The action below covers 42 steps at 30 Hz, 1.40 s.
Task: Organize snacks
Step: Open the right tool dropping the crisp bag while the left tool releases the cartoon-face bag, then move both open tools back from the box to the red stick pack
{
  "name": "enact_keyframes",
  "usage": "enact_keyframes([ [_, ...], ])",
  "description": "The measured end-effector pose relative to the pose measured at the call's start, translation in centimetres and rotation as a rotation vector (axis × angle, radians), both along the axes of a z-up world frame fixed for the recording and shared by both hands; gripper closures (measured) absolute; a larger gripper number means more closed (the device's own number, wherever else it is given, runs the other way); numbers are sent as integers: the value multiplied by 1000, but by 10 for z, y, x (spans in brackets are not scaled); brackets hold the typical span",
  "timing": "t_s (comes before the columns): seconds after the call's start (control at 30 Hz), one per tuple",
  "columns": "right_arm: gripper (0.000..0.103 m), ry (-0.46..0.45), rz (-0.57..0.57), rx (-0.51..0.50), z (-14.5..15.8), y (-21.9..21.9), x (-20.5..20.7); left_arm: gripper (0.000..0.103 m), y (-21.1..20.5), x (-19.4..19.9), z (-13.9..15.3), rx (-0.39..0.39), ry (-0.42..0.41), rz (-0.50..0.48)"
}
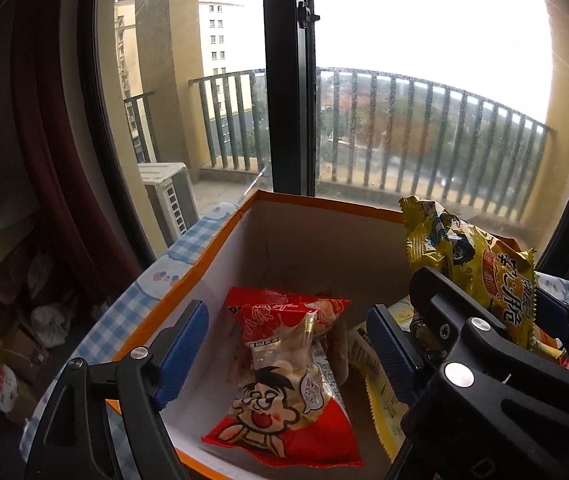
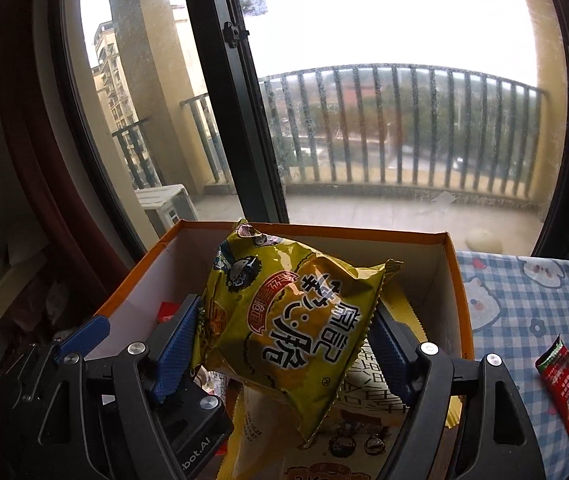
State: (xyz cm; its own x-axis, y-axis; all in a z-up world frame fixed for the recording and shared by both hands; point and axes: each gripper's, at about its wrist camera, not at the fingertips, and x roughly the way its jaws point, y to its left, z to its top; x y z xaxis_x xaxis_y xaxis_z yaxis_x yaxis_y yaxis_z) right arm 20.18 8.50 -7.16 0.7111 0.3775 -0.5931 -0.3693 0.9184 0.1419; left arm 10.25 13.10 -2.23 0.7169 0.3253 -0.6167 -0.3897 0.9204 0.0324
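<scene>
An orange-rimmed cardboard box (image 1: 244,216) stands on the checked cloth by the window; it also shows in the right wrist view (image 2: 456,280). A red snack bag with a cartoon face (image 1: 284,376) lies inside it, with pale yellow packets (image 1: 368,364) beside it. My left gripper (image 1: 288,352) is open and empty, hovering over the red bag. My right gripper (image 2: 284,344) is shut on a yellow snack bag (image 2: 288,332) and holds it above the box; that bag also shows in the left wrist view (image 1: 480,264). More packets (image 2: 364,396) lie under it.
A small red packet (image 2: 564,384) lies on the blue checked cloth (image 2: 524,300) to the right of the box. The window frame (image 1: 288,80) stands just behind the box. Clutter (image 1: 16,352) sits on the floor at the left.
</scene>
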Motion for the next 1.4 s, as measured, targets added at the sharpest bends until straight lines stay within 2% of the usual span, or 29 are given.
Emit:
enact_keyframes([
  [0.27,22,50,32,25,-7,-5,-8,20,-1,-13,-9,56,62,-9],
  [0.5,18,80,58,25,-20,-13,-26,20,-5,-26,-17,62,95,-30],
  [0.57,16,81,66,17,-21,-14,-29,17,-2,-29,-19,53,96,-34],
  [0.77,6,76,77,-2,-15,-18,-46,6,-6,-48,-16,66,68,-39],
  [1.0,4,13,57,-10,-2,-30,-69,5,-13,-61,-10,58,31,-56],
  [1.4,4,-44,-7,-39,17,-60,-92,4,-32,-72,0,24,-22,-112],
])
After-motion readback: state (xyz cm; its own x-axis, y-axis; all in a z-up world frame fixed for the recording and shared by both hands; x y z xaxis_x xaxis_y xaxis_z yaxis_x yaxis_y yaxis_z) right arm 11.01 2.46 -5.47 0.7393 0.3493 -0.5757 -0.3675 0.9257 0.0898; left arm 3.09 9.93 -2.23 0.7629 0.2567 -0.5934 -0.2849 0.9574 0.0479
